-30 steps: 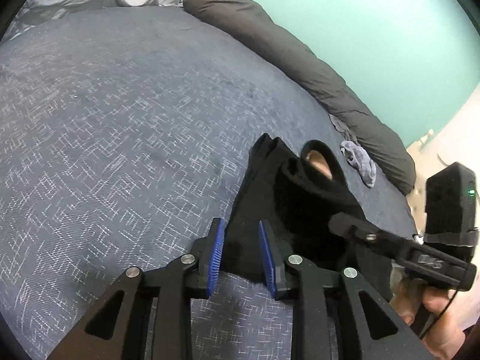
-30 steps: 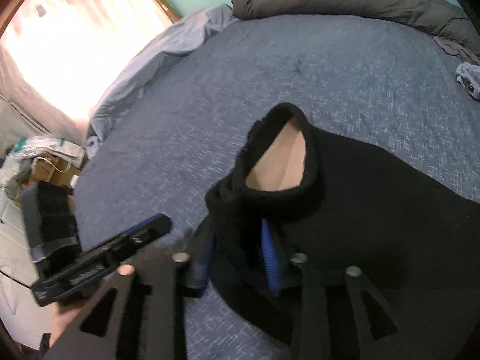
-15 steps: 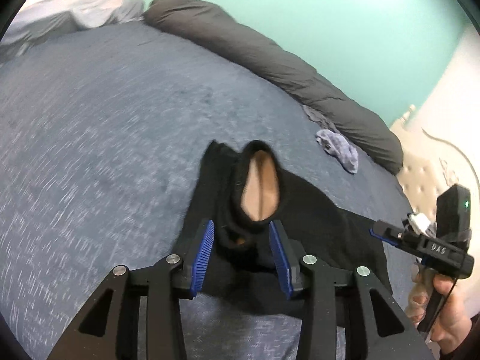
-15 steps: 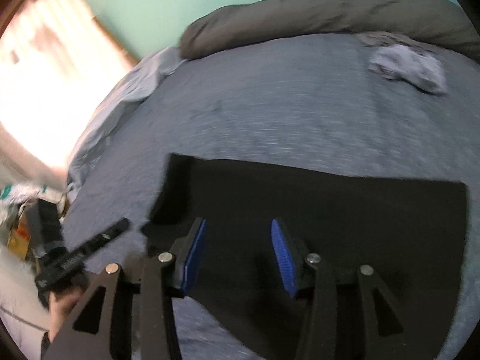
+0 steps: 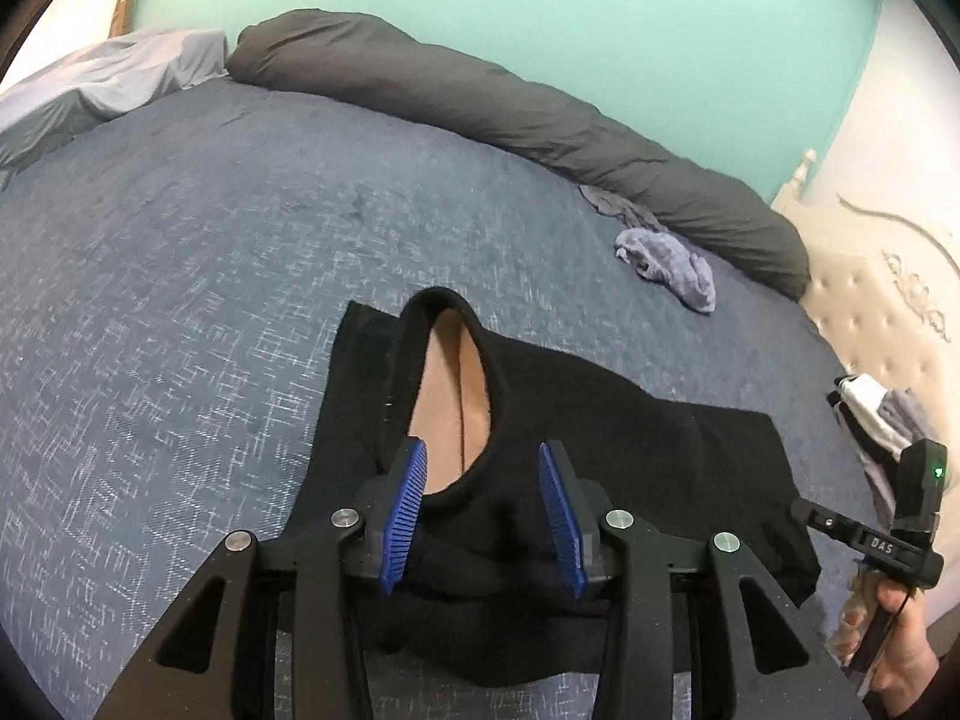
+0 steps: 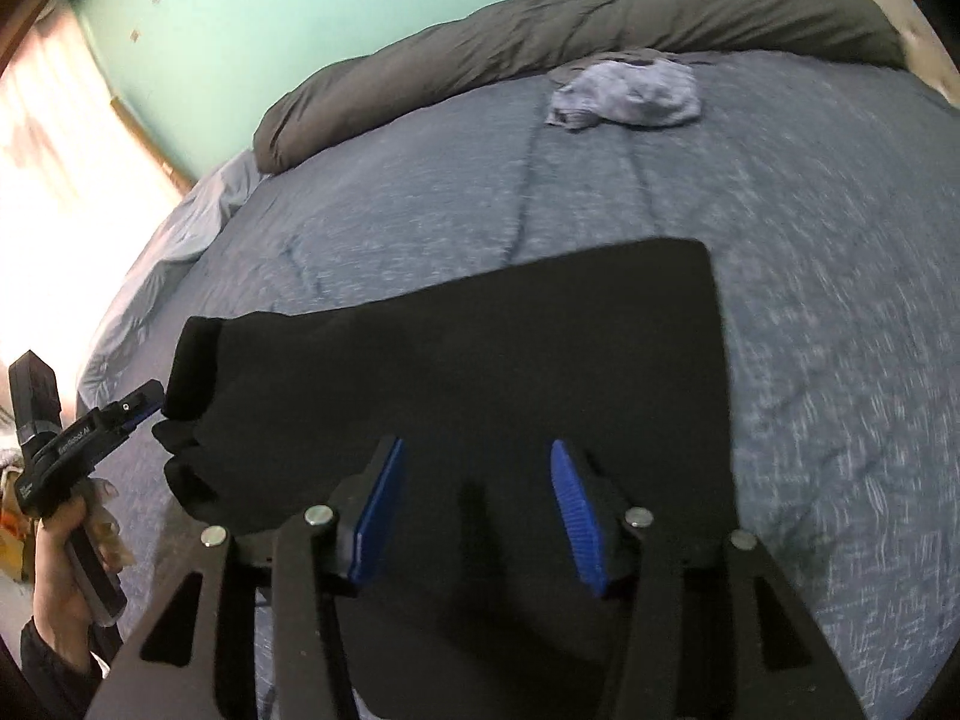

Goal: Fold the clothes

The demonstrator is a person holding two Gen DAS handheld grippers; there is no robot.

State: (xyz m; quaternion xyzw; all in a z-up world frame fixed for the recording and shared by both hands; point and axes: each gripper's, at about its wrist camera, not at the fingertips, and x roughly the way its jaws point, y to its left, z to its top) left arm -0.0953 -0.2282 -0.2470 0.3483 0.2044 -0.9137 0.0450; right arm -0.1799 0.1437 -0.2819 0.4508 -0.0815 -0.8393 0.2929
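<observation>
Black garment flat on the bed, both hand-held grippers open above it.

Left wrist view: the left hand-held gripper [image 5: 483, 507] has its jaws apart; they have just been opening, with the collar of the black garment [image 5: 630, 456] below them, pads not pressing. The garment lies flat on the blue bedspread [image 5: 180, 300]. Beyond the garment lies a crumpled grey cloth [image 5: 669, 267].
Right wrist view: the right hand-held gripper [image 6: 474, 516] is over the garment's near edge, jaws just widened, gripping nothing.
</observation>
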